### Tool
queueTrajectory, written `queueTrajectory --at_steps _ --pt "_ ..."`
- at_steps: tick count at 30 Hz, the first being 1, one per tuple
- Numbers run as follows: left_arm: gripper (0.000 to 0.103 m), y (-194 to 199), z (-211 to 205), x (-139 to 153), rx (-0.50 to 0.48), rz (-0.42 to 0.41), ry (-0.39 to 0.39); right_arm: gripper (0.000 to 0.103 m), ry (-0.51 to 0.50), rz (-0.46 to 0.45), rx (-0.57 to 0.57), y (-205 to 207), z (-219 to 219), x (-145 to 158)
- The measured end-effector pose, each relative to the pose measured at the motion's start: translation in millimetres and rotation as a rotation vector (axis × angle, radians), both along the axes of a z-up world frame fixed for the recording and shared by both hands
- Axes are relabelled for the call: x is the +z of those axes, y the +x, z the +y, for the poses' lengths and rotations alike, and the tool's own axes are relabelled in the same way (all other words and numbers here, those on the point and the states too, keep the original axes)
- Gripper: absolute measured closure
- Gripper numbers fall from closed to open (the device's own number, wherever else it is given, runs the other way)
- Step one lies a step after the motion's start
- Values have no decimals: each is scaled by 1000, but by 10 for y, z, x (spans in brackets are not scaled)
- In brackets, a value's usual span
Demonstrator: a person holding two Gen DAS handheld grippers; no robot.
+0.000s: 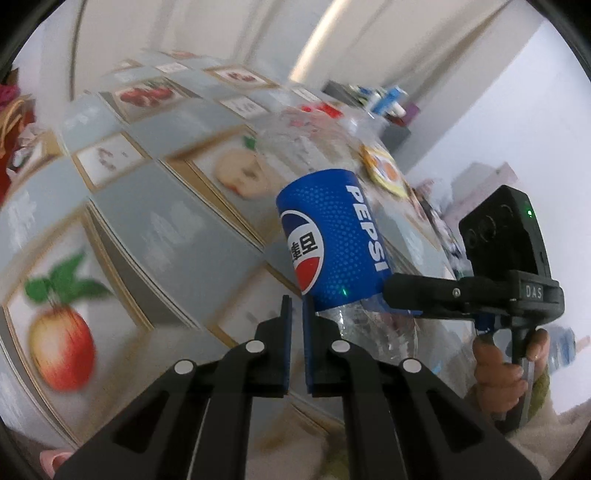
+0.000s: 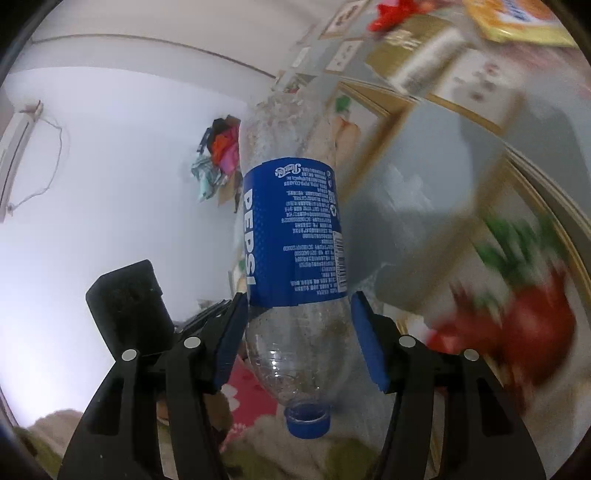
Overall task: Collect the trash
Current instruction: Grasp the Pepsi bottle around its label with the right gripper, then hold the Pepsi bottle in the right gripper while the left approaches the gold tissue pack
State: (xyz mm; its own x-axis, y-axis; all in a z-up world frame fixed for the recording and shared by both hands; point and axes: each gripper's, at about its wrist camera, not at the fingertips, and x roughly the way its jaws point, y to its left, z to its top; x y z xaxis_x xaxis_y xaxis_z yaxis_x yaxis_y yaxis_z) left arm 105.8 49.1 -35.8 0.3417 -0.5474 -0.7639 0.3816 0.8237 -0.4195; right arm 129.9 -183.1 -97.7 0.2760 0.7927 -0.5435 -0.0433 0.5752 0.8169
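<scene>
Right gripper (image 2: 297,336) clamps the empty bottle (image 2: 291,229) between its pads, cap (image 2: 308,421) nearest the camera. Left gripper (image 1: 295,347) nearly closed, holding nothing, just beside the bottle. Advise firm grip on the slick plastic during carry.

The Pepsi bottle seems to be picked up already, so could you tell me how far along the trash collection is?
Done: the empty Pepsi bottle is off the table, clamped below its label in the right hand-held gripper, cap toward the camera. In hand: carrying it; no bin is visible. The left hand-held gripper is shut and empty. Left: the red wrapper and orange packet lie on the tablecloth.
</scene>
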Motion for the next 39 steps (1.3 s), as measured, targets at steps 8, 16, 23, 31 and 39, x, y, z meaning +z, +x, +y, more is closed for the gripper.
queueTrajectory --at_steps 8,16,23,31,39 --pt "99 -329 -591 44 -155 8 24 49 -19 6 -166 -507 -358 34" --pt "99 -304 -1230 57 -283 -36 39 49 -50 -14 -360 -673 -602 56" --pt "100 -145 -1511 78 -289 -77 37 49 -127 -70 -417 -602 -617 150" --pt "100 85 -1569 92 -258 -84 19 49 -132 -94 -418 -527 -767 154" --pt "100 545 -1674 233 -206 -129 -17 49 -166 -147 -410 -227 -934 307"
